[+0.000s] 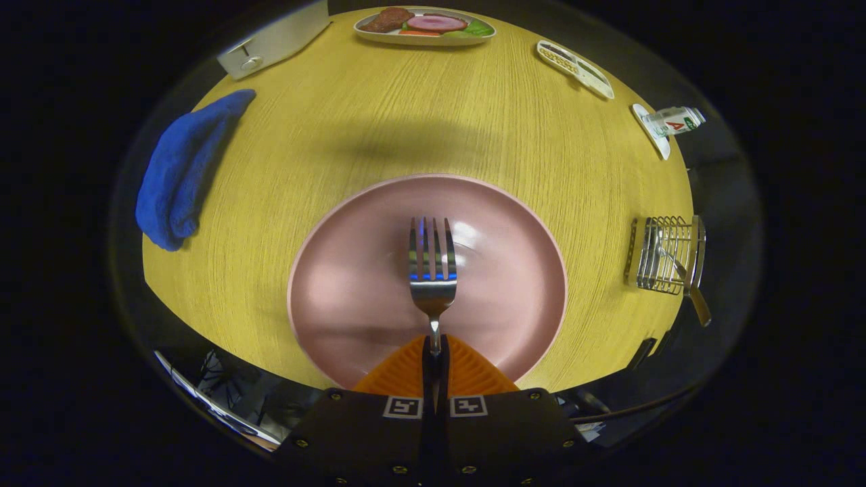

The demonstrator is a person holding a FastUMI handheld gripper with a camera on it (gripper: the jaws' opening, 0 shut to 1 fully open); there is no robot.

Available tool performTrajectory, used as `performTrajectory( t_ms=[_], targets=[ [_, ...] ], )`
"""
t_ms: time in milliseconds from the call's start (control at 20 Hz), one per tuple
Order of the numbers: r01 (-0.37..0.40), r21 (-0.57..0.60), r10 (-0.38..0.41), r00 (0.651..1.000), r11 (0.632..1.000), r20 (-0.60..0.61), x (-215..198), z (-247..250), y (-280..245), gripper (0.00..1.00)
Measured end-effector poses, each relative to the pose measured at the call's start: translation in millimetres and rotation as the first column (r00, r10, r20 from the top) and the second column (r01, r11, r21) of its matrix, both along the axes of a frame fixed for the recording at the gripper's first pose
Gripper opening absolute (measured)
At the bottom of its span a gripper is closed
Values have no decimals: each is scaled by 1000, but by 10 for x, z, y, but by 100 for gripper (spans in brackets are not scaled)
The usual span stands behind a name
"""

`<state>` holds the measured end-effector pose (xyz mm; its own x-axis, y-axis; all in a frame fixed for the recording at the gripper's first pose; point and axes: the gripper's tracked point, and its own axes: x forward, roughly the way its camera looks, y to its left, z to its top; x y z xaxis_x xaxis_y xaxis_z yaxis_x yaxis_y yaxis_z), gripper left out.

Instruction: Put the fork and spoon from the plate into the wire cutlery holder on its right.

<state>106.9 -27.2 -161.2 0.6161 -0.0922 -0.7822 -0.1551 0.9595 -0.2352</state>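
Fork (432, 270) is pinched by its thin handle in the tongs (435, 352); it could twist and drop onto the plate (352, 291).

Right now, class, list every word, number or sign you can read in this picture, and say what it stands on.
No text reads clearly.
On the bottle beyond the wire cutlery holder: red and green print, too blurred to read.
On the tool, shut on the fork by its handle over the pink plate: two square coded markers, patterns rather than words.
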Motion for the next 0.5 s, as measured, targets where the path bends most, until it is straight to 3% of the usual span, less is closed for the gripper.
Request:
performTrajectory(
  t_ms=[500],
  targets=[
    [146, 6, -146, 989, 989, 33, -30, 558, -464, 1]
  ],
)
